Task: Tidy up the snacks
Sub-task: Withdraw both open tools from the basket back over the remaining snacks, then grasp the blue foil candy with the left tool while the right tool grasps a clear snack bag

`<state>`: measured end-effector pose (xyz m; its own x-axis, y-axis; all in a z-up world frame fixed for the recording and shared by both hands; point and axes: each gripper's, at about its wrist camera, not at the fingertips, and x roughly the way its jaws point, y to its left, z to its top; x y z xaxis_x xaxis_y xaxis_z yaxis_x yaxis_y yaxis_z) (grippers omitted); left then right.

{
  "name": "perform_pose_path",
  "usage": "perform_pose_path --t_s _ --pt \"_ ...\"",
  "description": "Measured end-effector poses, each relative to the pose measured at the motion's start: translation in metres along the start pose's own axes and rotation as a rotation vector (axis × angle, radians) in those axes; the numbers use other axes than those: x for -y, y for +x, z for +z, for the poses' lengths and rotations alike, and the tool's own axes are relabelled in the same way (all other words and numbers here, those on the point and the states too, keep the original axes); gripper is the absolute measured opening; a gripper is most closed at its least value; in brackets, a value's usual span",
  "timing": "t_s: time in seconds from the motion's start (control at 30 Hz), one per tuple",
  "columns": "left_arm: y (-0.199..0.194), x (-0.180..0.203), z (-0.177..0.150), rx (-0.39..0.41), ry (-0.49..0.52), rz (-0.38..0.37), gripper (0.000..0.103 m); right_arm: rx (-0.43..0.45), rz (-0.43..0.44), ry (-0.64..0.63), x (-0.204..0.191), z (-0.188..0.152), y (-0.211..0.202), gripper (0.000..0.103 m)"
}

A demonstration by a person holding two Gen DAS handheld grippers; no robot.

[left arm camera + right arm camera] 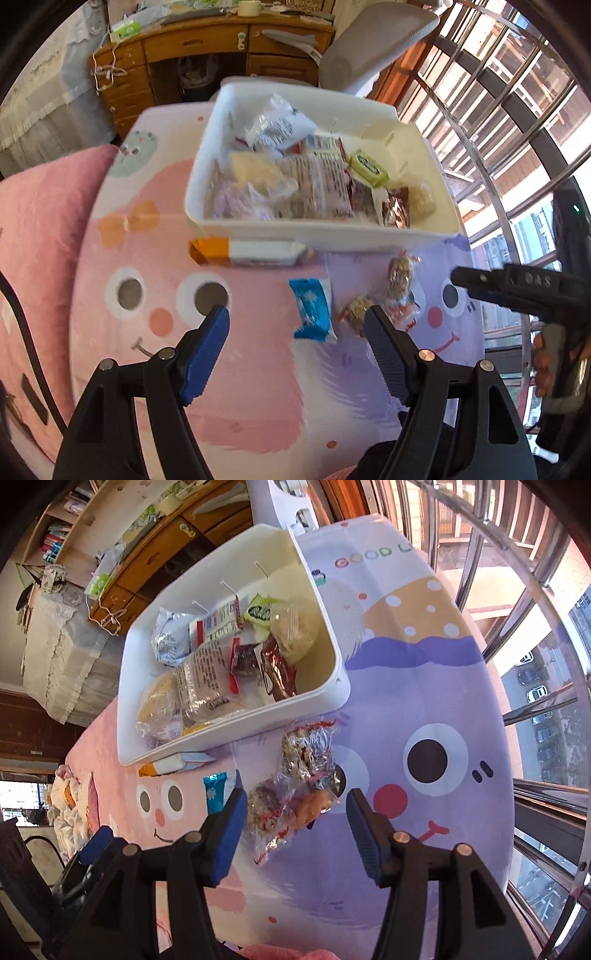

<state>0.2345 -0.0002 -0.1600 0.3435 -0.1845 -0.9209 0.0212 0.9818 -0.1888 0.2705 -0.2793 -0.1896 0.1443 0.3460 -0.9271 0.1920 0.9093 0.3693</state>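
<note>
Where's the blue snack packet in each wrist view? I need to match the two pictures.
Left wrist view: the blue snack packet lies on the cloth, centre, between the left gripper's fingers.
Right wrist view: blue snack packet lower left, partly hidden behind the right gripper's blue finger.
Shared landmark: the white bin, just beyond it in both.

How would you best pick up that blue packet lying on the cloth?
Grip the blue packet across its narrow middle, coming straight down from above. It lies flat on the cloth, long and slim, clear of the nut snacks beside it. The open left gripper already frames it, so its jaws would probably close on the long sides.
</note>
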Motion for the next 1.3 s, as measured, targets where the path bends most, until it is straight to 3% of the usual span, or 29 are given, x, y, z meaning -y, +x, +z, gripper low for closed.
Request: perform_pose_path --t_s 0.4,0.9,1.2,1.3 --pt "0.057 0.006 -0.008 -0.084 -0.049 0.002 0.074 -0.151 -0.011 0.032 0.005 0.012 0.057 0.062" --pt "0.127 0.005 -0.005 -0.231 -0.083 0.035 0.074 -0.101 -0.108 0.023 -0.010 0.020 0.090 0.062" --pt "0.147 0.012 -0.006 -0.241 -0.072 0.078 0.061 -0.094 -0.154 -0.030 -0.032 0.020 0.102 0.062" --pt "0.147 0.016 -0.005 -0.223 -0.059 0.085 0.055 -0.111 -0.173 -0.016 -0.033 0.019 0.111 0.054"
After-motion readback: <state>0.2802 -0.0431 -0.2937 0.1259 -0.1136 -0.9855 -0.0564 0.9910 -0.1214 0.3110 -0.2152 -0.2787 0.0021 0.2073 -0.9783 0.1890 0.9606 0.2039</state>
